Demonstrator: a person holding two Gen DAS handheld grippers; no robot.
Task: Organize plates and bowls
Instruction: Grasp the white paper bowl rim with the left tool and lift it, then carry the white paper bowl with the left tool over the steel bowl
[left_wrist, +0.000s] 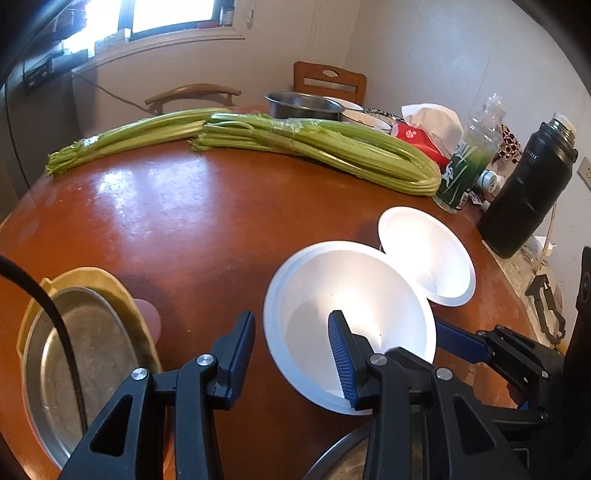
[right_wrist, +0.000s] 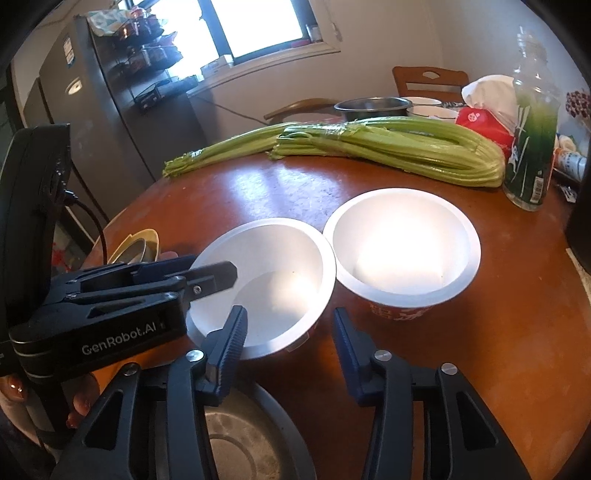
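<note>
Two white paper bowls stand side by side on the brown round table (left_wrist: 166, 221). The near bowl (left_wrist: 325, 280) (right_wrist: 280, 258) shows a doubled rim and leans against the far bowl (left_wrist: 424, 251) (right_wrist: 402, 240). My left gripper (left_wrist: 291, 354) (right_wrist: 207, 269) is shut on the near bowl's left rim, one finger inside and one outside. My right gripper (right_wrist: 288, 339) straddles that bowl's near right rim, jaws narrow. One of its fingers (left_wrist: 454, 338) touches the outer wall. Whether the near bowl rests on the table is unclear.
An oval metal plate (left_wrist: 92, 350) lies in a yellow dish (left_wrist: 85, 275) at the left. Another metal plate (right_wrist: 240, 435) sits under the grippers. Celery (left_wrist: 314, 147), a steel pot (left_wrist: 303, 105), a green bottle (left_wrist: 465, 162) and a black flask (left_wrist: 528, 192) line the far side.
</note>
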